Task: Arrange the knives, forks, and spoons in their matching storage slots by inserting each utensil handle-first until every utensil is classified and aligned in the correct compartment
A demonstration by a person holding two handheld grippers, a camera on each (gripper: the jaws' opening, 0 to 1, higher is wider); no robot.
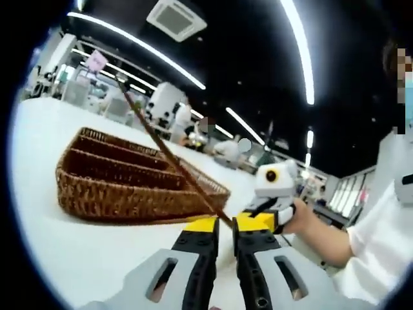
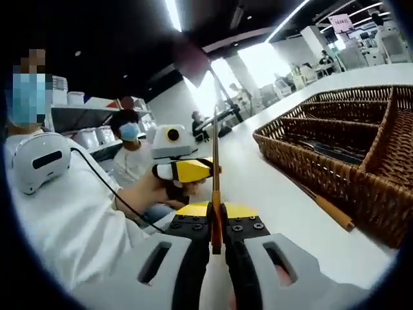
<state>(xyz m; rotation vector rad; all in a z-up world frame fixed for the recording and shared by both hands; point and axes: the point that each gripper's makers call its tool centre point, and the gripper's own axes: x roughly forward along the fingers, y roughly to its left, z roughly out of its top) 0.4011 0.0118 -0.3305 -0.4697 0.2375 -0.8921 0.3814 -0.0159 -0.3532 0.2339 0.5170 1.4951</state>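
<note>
A wooden-handled utensil (image 2: 215,148) stands up between the jaws of my right gripper (image 2: 216,210), which is shut on its handle; its dark rounded head is up against the ceiling. My left gripper (image 2: 193,170) comes in from the left, and its yellow tips meet that handle a little higher. In the left gripper view a thin brown utensil (image 1: 168,152) slants up-left from my left gripper (image 1: 226,225), which is shut on it. My right gripper (image 1: 274,200), held by a hand, is just right of it. The wicker basket (image 1: 122,194) with long slots lies beyond.
The basket (image 2: 303,165) sits on a white table (image 2: 271,174), with dark utensils in a slot. Another wooden-handled utensil (image 2: 332,210) lies on the table along the basket's near wall. A person in white is close on my side; other people sit farther back.
</note>
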